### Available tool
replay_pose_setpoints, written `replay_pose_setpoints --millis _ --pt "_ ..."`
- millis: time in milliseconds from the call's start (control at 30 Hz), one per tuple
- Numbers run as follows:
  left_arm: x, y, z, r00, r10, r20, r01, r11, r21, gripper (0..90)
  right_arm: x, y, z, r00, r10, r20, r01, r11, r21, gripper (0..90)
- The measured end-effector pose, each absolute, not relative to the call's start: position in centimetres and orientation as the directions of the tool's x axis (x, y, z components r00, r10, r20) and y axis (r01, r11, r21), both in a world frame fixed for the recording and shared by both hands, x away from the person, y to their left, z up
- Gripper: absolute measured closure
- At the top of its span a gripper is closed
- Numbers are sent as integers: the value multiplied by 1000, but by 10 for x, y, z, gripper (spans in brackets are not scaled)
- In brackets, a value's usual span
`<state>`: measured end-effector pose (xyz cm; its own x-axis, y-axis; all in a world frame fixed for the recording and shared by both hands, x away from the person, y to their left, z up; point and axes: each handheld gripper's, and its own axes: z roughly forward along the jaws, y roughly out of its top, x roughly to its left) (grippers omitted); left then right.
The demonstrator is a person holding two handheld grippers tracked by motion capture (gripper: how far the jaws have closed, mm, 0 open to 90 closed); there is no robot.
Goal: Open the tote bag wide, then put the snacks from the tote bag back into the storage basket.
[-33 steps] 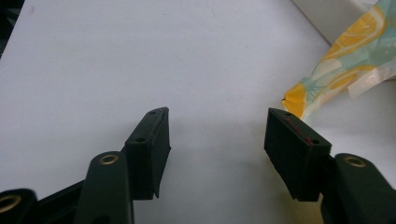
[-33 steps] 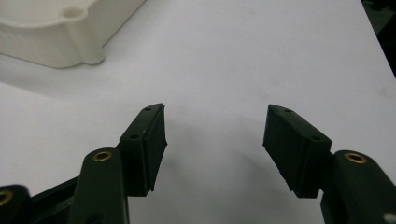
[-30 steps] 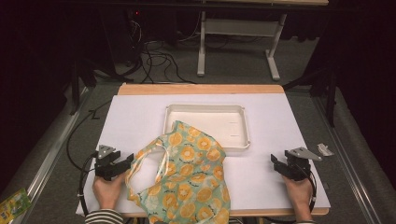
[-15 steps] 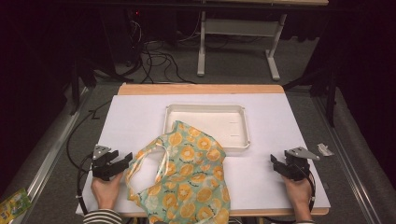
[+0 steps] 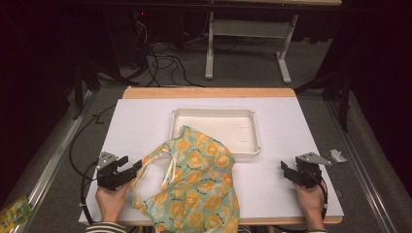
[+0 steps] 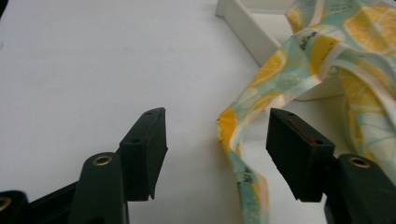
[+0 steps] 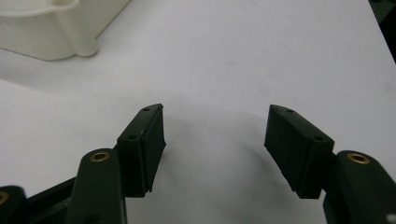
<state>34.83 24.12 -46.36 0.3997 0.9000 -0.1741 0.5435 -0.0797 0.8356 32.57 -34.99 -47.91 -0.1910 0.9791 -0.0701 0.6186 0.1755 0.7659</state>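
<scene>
Both grippers gape empty, and the left gripper, straddling the bag's handle near the table's front-left corner, could pinch only its limp edge and lose it.

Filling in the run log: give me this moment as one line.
left tool: open, bag handle between jaws | right tool: open, idle on table | lemon-print bag: partly over white tray
</scene>
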Motion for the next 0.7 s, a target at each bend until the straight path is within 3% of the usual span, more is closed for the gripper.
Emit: replay_pose_setpoints --millis 400,700 --pt "340 218 -451 481 868 -122 545 -188 817 367 327 -351 -479 -186 981 -58 632 165 757 382" --pt "336 212 -456 470 876 -109 580 -214 786 353 327 -350 -480 -187 981 -58 631 165 758 379"
